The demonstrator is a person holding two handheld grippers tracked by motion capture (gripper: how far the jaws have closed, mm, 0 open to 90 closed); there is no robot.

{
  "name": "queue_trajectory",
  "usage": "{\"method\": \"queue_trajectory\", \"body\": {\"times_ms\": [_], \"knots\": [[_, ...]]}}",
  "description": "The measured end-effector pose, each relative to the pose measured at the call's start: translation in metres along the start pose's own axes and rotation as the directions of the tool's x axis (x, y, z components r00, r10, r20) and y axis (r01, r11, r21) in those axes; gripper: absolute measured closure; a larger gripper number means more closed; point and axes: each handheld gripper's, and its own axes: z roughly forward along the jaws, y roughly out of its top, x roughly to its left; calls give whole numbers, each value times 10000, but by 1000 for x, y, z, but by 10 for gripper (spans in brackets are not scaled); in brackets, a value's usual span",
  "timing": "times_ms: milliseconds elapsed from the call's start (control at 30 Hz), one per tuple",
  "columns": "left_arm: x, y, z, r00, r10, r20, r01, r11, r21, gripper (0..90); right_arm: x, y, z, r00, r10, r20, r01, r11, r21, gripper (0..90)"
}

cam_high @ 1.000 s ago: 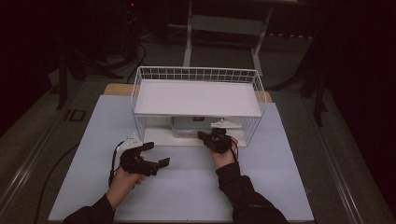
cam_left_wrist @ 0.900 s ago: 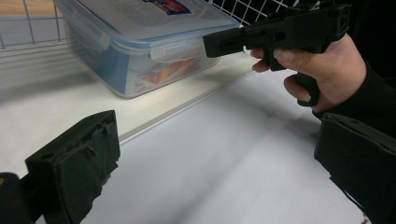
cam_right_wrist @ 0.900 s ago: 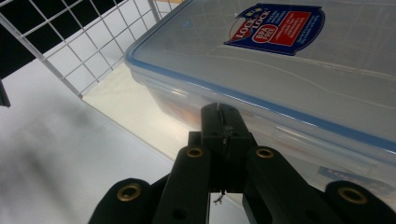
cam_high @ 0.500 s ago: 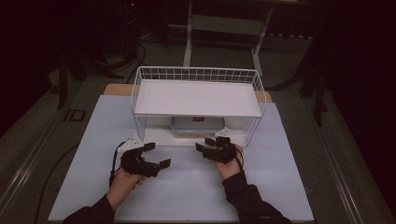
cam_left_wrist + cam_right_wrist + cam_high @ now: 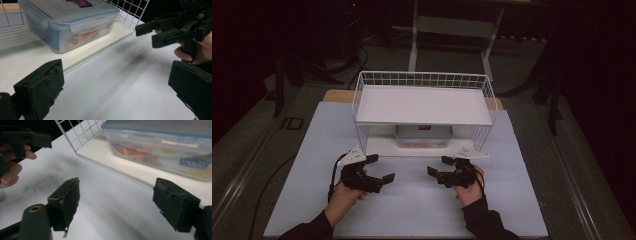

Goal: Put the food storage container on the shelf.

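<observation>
Hands low over the table: right gripper just opened, empty; left gripper apparently open too.

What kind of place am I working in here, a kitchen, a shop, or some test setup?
Most likely a lab or recording setup, not a home kitchen. A white-topped table stands in a dark room with metal stand legs and cables on the floor behind it. On it stands one wire shelf rack over a food container.
</observation>
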Motion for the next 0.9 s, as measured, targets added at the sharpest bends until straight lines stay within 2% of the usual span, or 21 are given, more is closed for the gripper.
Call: {"method": "queue_trajectory", "body": {"times_ms": [100,200,467,600,900], "knots": [[-1,-1,0,10000,76,42,-76,10000,26,1,-4,-6,-6,9997,206,-164,-208,9997,-129,203],[-2,-1,0,9999,122,60,-123,9999,50,1,-6,-10,-10,9997,181,-176,-183,9998,-118,202],[-2,-2,-1,9999,93,103,-93,9999,49,1,-8,-24,-39,9990,-323,304,327,9994,-128,193],[-3,-3,1,9997,147,175,-149,9998,116,1,-7,-33,-48,9972,-572,475,566,9983,145,193],[-6,-3,2,9993,283,240,-286,9995,118,1,-15,-41,-60,9972,-307,687,294,9994,197,195]]}}
